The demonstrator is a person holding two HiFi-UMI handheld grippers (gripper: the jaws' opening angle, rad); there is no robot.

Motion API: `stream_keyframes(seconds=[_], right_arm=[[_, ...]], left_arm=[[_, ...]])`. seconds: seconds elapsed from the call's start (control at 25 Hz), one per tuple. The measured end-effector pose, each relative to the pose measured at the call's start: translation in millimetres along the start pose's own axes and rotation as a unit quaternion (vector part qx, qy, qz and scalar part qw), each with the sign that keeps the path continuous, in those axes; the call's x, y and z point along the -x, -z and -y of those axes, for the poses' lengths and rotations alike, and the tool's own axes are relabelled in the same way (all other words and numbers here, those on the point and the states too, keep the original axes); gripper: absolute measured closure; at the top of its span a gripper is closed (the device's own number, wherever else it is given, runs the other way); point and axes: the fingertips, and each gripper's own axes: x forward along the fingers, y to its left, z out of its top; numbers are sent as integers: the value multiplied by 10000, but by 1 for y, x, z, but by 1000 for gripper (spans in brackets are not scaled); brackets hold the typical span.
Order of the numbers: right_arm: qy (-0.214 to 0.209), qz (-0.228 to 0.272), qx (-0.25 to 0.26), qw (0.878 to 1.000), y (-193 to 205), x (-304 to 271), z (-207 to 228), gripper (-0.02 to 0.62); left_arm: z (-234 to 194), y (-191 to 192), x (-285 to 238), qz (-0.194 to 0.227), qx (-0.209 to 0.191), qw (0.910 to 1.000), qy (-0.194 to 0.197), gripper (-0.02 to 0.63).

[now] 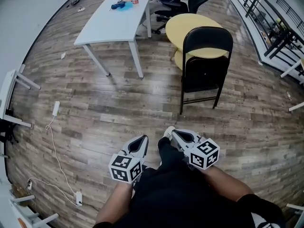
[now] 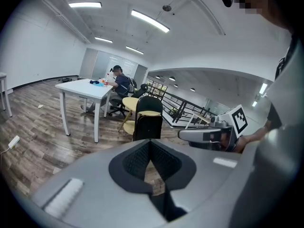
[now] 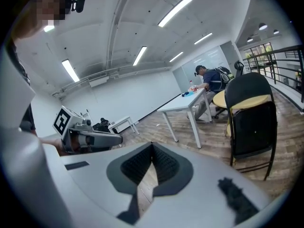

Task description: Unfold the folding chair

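Wood-plank flooring [image 1: 95,113] is seen all round, and the folding chair [image 1: 205,68] is stood on it up ahead. It is folded flat and upright, just in front of the round yellow table [image 1: 194,25] and well clear of both grippers. A white table [image 1: 114,18] is set off to the left. Trouble is likely if the seat is pulled with the backrest unsteadied: the chair could be tipped or skated across the smooth boards. Left gripper [image 1: 141,139] and right gripper [image 1: 174,133] are held low, side by side, pointed forward and slightly down, jaws pressed together on nothing.
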Motion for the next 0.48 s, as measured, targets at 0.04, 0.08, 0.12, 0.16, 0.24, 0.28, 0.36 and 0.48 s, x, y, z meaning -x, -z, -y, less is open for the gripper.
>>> stream_keyframes(seconds=[0.04, 0.08, 0.12, 0.16, 0.24, 0.28, 0.36, 0.48], right_arm=[[3, 31, -18, 10000, -6, -3, 2, 600], [7, 58, -28, 10000, -11, -5, 4, 600], [10, 77, -24, 10000, -16, -9, 5, 600], [8, 86, -10, 10000, -21, -13, 7, 600], [-4, 82, 24, 10000, -30, -23, 12, 600], [-6, 80, 39, 10000, -35, -27, 15, 600], [13, 88, 65, 9999, -45, -33, 23, 600], [81, 103, 78, 9999, -60, -42, 40, 600]], left_arm=[[-2, -3, -3, -19, -29, 10000, 18, 598], [-4, -7, -6, -32, -67, 10000, 33, 598], [-6, -11, -9, -35, -97, 9999, 40, 598], [-10, -16, -12, -27, -112, 9999, 39, 598], [-19, -28, -18, 7, -109, 9999, 35, 598], [-22, -33, -22, 19, -111, 9999, 43, 598], [-27, -44, -31, 23, -139, 9999, 77, 598], [-33, -62, -46, 39, -194, 9997, 148, 598]])
